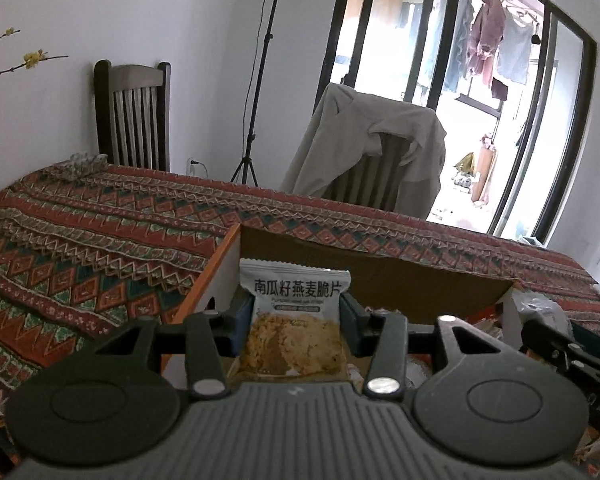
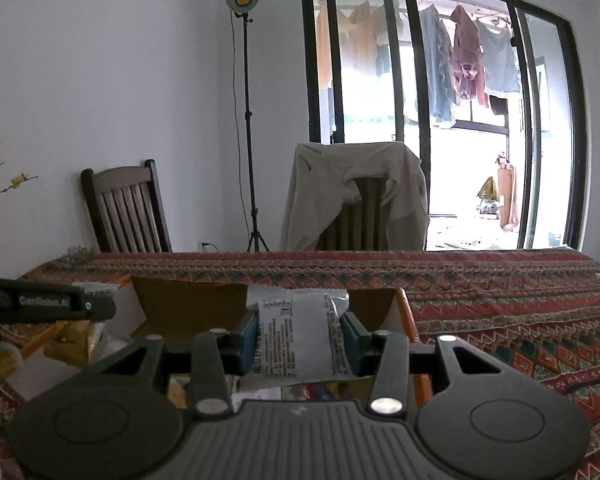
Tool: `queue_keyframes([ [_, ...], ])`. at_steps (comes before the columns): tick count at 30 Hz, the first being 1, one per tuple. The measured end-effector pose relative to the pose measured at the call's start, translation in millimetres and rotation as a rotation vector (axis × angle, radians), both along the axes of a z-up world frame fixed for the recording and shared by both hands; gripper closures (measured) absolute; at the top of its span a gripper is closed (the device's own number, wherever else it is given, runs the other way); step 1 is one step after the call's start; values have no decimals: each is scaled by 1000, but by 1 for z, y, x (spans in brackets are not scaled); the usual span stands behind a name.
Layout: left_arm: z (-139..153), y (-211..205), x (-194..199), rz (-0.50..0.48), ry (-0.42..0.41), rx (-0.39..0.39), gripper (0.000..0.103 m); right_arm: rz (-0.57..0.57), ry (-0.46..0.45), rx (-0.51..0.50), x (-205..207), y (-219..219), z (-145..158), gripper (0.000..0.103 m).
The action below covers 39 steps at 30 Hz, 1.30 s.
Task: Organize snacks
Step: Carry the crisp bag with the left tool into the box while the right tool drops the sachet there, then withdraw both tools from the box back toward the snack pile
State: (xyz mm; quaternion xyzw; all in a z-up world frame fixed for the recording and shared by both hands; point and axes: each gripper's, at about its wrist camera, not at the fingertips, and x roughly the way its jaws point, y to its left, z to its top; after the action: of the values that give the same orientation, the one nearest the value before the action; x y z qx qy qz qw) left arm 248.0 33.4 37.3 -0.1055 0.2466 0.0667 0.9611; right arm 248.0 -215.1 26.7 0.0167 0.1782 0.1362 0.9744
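left wrist: left claw [image 1: 298, 316] grips oat-crisp packet [image 1: 296, 320] | right wrist: right claw [image 2: 300, 338] grips white packet [image 2: 300, 336]

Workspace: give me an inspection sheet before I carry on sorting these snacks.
Surface: table under a patterned cloth.
Job's things: open cardboard box; oat crisp packet, front showing; grey packet, printed back showing.
Clutter: loose wrappers in the box; crumpled item at the far corner.
Grippers: left gripper shut on the oat crisp packet; right gripper shut on the grey packet; both above the box.
Cables: lamp-stand cord to a wall plug.
Surroundings: two chairs, one draped with a jacket; balcony laundry.
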Motion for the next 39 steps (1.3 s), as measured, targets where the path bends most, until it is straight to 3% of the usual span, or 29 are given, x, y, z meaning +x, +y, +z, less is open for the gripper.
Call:
queue_keyframes([
  [2,0,1,-1,8,-9,-1,46,0,6,-2,-1,0,-2,55],
  [4,1,3,-4,28,-24,-6,14,-3,17,6,-1,-2,-3,32],
  [5,2,4,-7,41,-39,-3,7,-5,20,10,0,-3,-3,11],
  [6,4,4,-10,53,-54,1,0,-7,20,10,0,-4,-3,0],
  [8,7,6,-16,75,-85,5,0,-9,24,10,0,-6,-3,0],
  [28,21,-3,-23,46,-87,-6,0,-18,19,-31,-7,-3,7,0],
  [39,43,-1,-60,30,-99,-1,0,-11,-6,-27,-48,-13,36,0],
])
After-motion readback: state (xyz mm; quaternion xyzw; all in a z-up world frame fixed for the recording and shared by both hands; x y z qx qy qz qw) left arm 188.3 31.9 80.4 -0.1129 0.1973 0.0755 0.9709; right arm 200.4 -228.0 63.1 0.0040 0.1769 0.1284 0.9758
